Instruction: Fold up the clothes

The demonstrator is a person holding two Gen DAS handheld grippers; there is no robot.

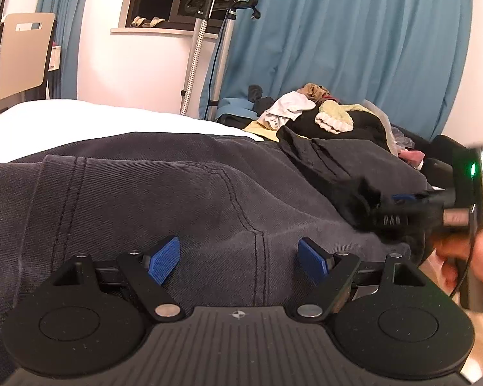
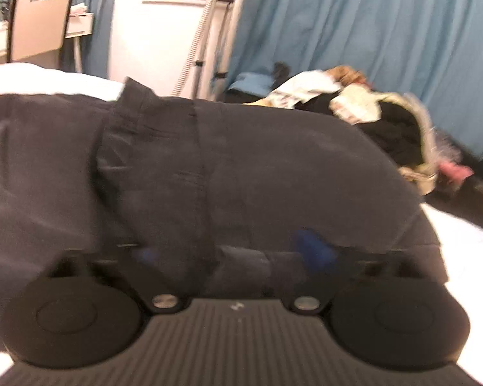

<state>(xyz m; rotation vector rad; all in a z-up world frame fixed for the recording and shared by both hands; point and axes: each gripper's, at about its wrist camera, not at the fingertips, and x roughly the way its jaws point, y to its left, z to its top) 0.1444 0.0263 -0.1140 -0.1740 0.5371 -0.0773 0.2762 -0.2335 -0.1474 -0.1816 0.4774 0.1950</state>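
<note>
Trousers [image 1: 183,193] lie spread on the bed [image 1: 96,119] for folding. Left gripper [image 1: 240,260] hovers over them, jaws apart and empty. Right gripper [image 2: 238,255] is blurred; its jaws look apart, with a dark fold draped between them, grip unclear.

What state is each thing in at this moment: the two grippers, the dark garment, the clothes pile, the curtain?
left gripper: open, empty, over the garment.
right gripper: blurred; fingers apart, dark cloth between them, grip unclear.
dark garment: spread over the white bed, one flap lying across it.
clothes pile: unfolded heap.
blue curtain: drawn.
</note>
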